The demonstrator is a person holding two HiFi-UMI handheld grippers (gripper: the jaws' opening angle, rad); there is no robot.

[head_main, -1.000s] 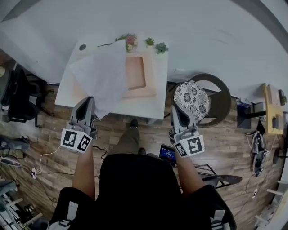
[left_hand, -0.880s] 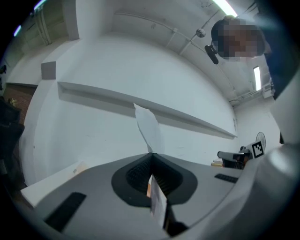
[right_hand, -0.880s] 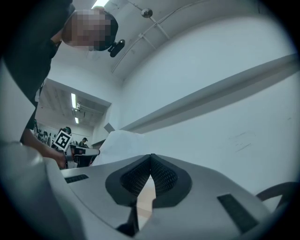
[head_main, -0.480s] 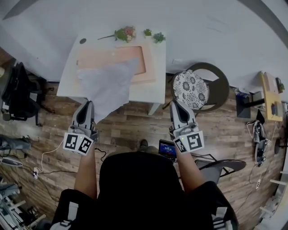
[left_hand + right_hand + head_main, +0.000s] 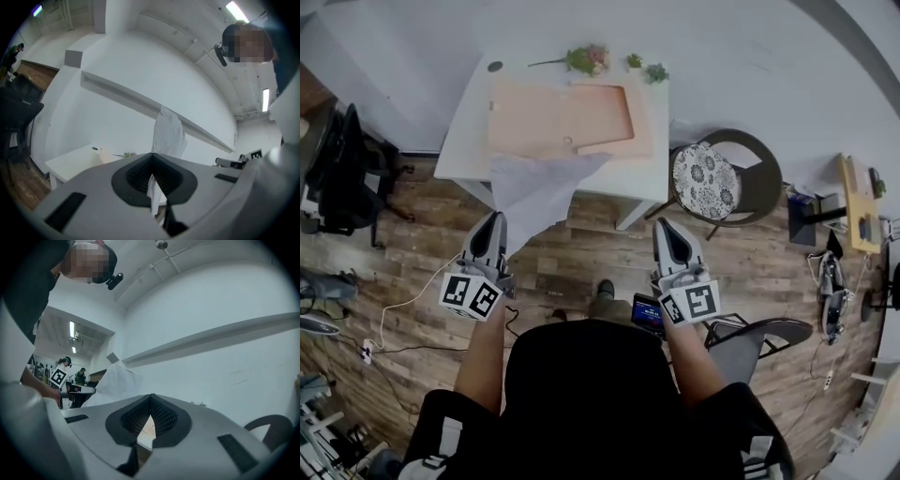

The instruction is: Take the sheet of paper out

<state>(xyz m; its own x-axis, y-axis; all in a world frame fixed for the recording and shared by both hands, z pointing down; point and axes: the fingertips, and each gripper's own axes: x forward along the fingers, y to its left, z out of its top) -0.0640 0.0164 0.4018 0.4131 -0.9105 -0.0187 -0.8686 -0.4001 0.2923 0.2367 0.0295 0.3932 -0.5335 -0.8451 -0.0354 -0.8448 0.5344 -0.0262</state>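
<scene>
The sheet of paper [image 5: 542,187] is plain pale grey-white. The table [image 5: 461,159] is white and the board [image 5: 562,117] on it is peach. The chair cushion [image 5: 705,181] has a black-and-white floral pattern. The floor [image 5: 581,272] is brown wood plank. The left gripper [image 5: 495,219] and right gripper [image 5: 665,226] are grey, and their 2 cubes carry black-and-white square markers.

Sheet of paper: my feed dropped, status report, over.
Left gripper shut on thin white sheet of paper. Right gripper shut, empty. Sheet hangs off white table, far edge resting by the peach mat. Nothing on it.
</scene>
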